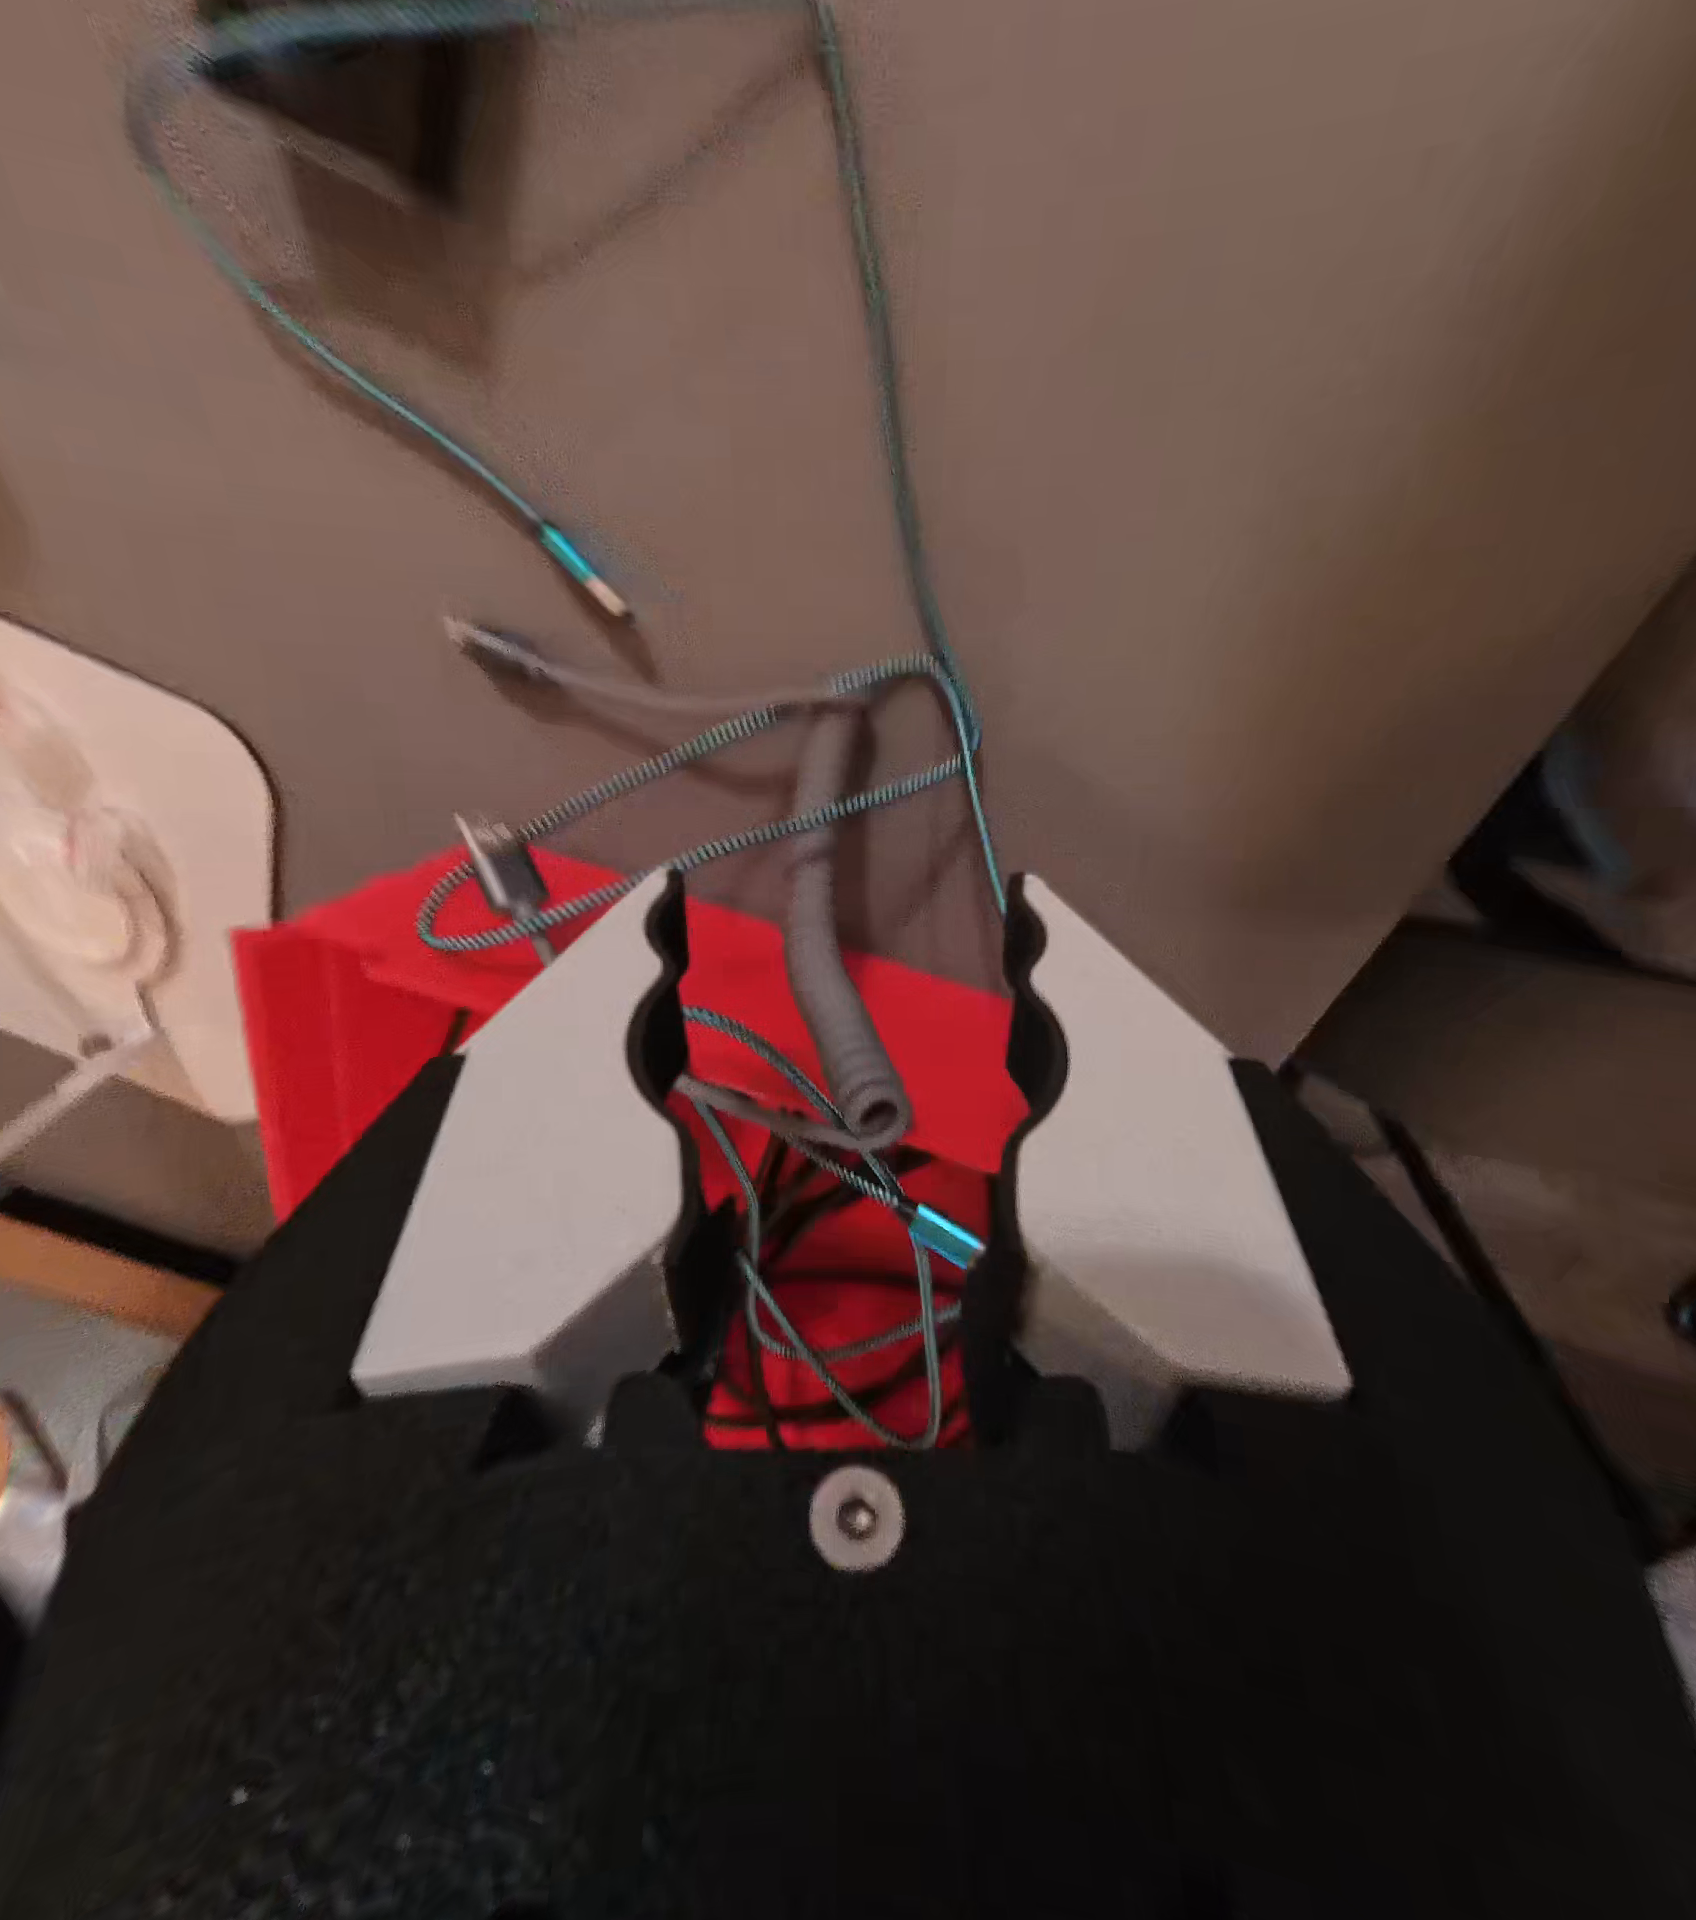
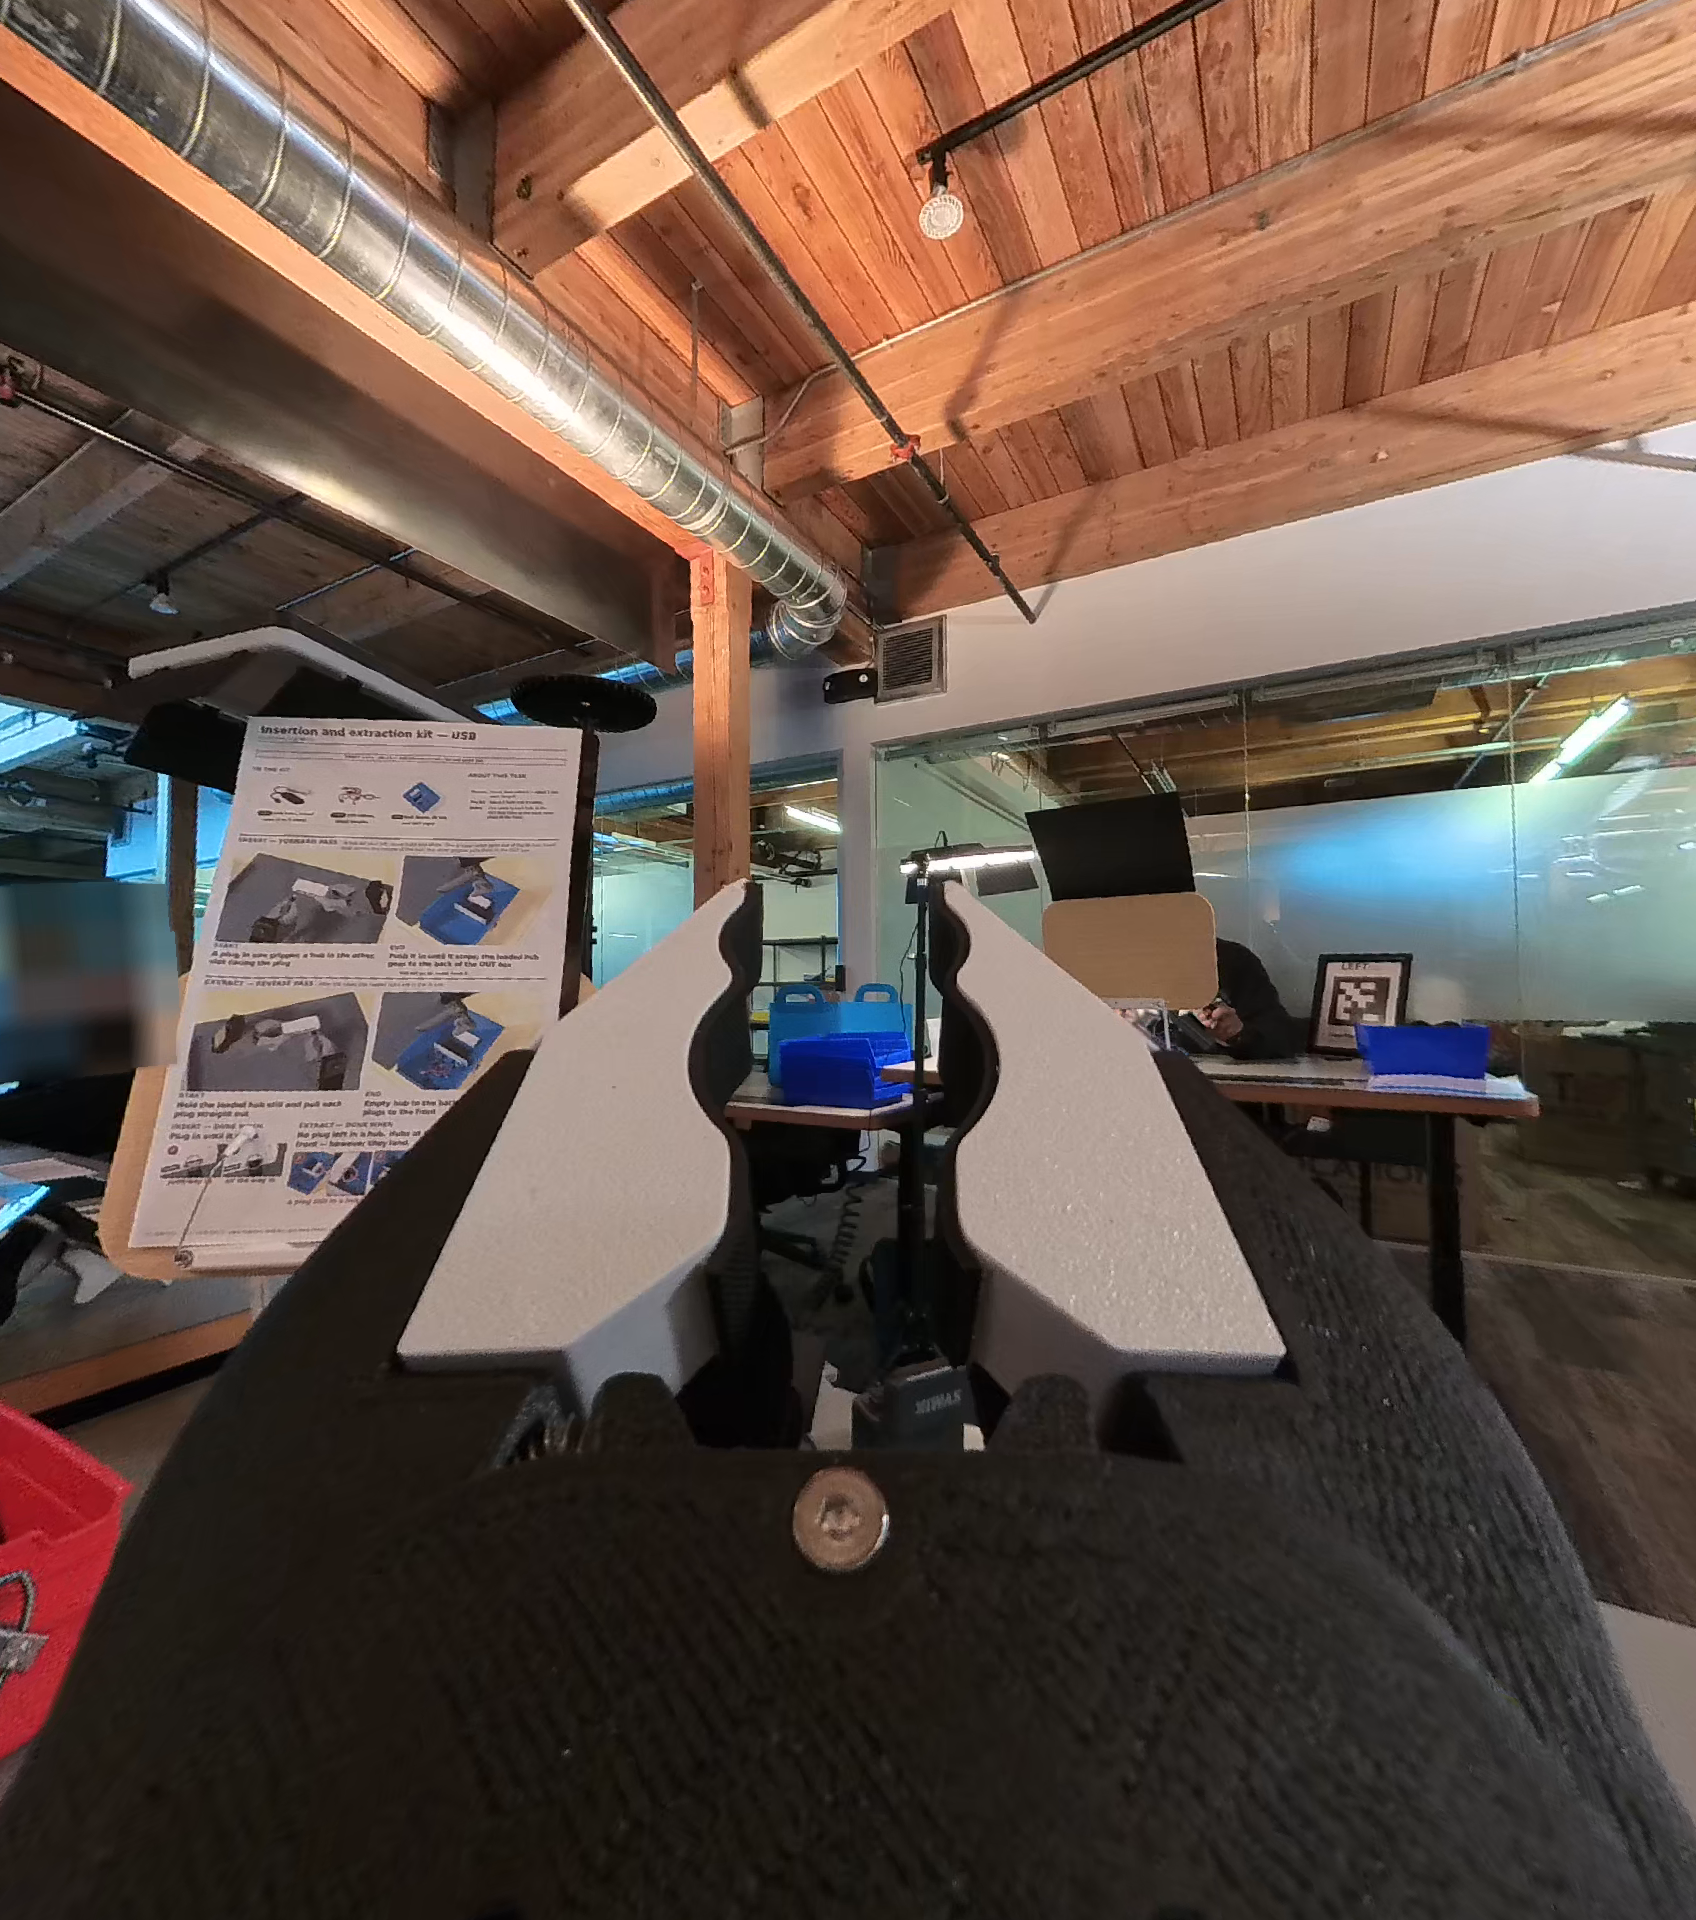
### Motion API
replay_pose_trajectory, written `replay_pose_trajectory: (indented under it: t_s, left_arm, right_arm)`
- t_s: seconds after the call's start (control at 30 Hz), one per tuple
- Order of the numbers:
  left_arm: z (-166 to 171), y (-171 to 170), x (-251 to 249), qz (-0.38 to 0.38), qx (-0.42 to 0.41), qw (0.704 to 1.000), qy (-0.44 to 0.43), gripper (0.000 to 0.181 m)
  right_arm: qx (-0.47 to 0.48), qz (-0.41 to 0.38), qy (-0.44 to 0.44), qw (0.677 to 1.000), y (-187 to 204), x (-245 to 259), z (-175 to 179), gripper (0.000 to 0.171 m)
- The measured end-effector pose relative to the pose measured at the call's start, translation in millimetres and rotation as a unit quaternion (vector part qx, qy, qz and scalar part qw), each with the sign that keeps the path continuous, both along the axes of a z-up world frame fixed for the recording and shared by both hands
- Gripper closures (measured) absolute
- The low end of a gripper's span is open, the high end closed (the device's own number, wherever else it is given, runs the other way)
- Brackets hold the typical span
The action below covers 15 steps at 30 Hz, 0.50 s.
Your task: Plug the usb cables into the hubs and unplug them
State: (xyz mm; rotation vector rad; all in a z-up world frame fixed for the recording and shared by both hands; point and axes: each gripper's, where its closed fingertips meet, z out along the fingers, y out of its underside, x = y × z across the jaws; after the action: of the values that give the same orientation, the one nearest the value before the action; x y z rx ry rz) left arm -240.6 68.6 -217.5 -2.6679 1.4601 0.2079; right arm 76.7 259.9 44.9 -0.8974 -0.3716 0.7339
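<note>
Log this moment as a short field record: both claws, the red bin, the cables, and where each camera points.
left claw: open, above the red bin, holding nothing
right claw: open, empty, pointed up toward the room and ceiling
red bin contents: tangled braided cables, one with a blue-sleeved plug
grey coiled cable: runs from the table over the bin's wall
table: braided cables trail across it; another blue-sleeved plug lies unplugged
hub: cannot tell
instruction sheet: propped upright, left of the right claw
</note>
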Motion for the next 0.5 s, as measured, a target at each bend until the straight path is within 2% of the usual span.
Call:
replay_pose_trajectory:
  t_s: [0.13, 0.23, 0.27, 0.33, 0.4, 0.5]
  left_arm:
    - [-35.7, -21.0, -35.8, -0.024, -0.028, 0.993, 0.115, 0.126]
    - [-48.1, -21.0, -54.7, -0.058, -0.010, 0.981, 0.185, 0.136]
    - [-50.5, -21.3, -57.4, -0.063, -0.009, 0.979, 0.196, 0.141]
    - [-50.1, -20.4, -61.8, -0.070, -0.007, 0.974, 0.217, 0.166]
    - [-43.0, -11.4, -58.0, -0.074, 0.021, 0.973, 0.217, 0.166]
    - [-24.4, 0.4, -31.8, -0.053, 0.050, 0.988, 0.133, 0.167]
  right_arm:
    - [0.002, 0.000, -0.007, 1.000, -1.6, -2.9, 0.0, 0.141]
    - [0.003, 0.000, -0.006, 1.000, -2.1, -2.2, 0.4, 0.141]
    - [0.002, 0.001, -0.004, 1.000, -2.1, -2.0, 0.4, 0.141]
    - [0.000, 0.003, -0.004, 1.000, -1.3, -2.9, -0.4, 0.141]
    - [-0.001, 0.004, -0.007, 1.000, -0.8, -4.4, -1.1, 0.141]
    - [0.001, 0.003, -0.009, 1.000, -2.1, -5.3, -0.6, 0.141]
